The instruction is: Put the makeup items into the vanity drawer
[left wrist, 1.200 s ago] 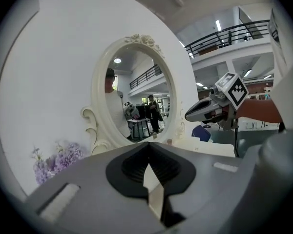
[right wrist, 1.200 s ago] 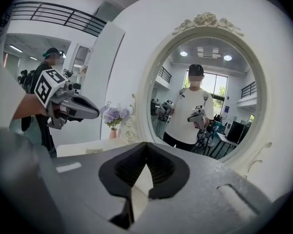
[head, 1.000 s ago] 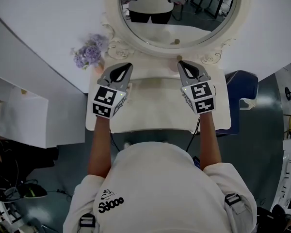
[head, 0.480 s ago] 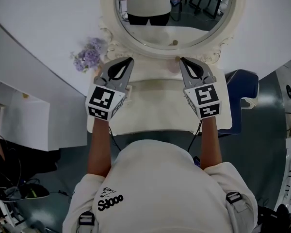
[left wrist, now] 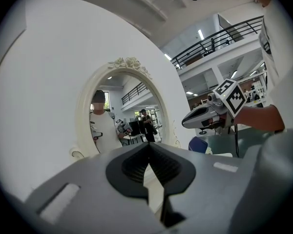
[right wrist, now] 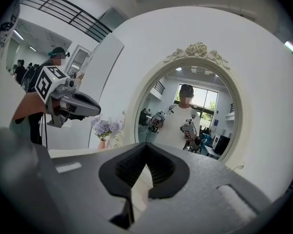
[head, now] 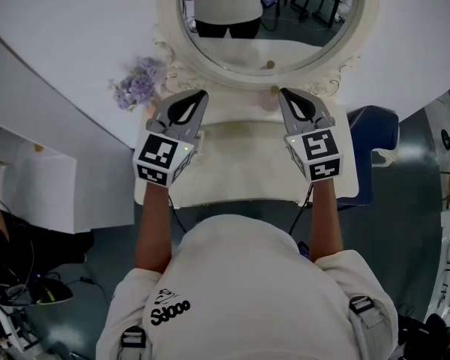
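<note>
At the far left of the vanity table point(head: 240, 172), purple flowers in a small vase point(head: 138, 83) are standing against the white wall, just beside the ornate frame of the oval mirror point(head: 232, 72); the left gripper point(head: 198, 96) is hovering over the left part of the tabletop with its tip pointing toward the mirror's foot; its jaws are pressing together at the tip, and nothing is lying between them. The person's white sweatshirt point(head: 247, 291) is filling the bottom of the head view, and both forearms are reaching forward from it; the mirror is reflecting the person and both grippers. The right gripper point(head: 286, 96) is hovering over the right part of the tabletop, level with the left one and well apart from it; its jaws are likewise meeting, gripping nothing. A small tan thing point(head: 274, 91) is sitting at the mirror's foot, near that gripper's tip; whether it is a makeup item I cannot tell, and I cannot make out the drawer in any view. A blue chair point(head: 376, 130) is showing beyond the table's right edge.
</note>
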Demonstrator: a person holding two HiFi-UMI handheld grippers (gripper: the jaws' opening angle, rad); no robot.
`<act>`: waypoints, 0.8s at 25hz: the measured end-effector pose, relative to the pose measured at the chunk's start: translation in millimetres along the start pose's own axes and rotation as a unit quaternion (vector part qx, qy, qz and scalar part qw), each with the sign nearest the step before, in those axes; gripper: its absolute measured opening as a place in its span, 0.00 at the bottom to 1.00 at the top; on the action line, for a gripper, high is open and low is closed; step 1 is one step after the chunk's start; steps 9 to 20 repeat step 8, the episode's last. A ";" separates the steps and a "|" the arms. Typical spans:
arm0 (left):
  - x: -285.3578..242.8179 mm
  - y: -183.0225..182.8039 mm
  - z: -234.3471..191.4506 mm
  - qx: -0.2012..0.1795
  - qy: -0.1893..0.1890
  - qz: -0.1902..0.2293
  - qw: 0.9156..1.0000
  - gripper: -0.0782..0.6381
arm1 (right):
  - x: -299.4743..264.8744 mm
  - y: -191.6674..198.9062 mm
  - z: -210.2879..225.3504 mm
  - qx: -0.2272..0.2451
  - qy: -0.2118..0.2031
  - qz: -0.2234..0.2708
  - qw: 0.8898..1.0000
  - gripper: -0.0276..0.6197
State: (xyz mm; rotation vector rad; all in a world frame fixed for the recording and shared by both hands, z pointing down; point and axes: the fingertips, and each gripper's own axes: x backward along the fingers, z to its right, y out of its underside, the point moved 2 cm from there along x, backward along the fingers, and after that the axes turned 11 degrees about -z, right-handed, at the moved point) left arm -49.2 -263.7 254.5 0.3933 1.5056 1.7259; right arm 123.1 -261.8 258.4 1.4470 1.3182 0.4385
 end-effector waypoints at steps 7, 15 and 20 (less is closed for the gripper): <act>1.6 3.0 2.0 0.003 0.004 -0.001 1.000 0.14 | 2.7 4.4 -1.0 -0.004 0.002 -0.004 1.000 0.05; 2.2 3.0 1.8 0.004 0.004 -0.001 1.000 0.14 | 3.2 4.7 -1.1 -0.005 0.002 -0.005 1.000 0.05; 2.2 3.0 1.8 0.004 0.004 -0.001 1.000 0.14 | 3.2 4.7 -1.1 -0.005 0.002 -0.005 1.000 0.05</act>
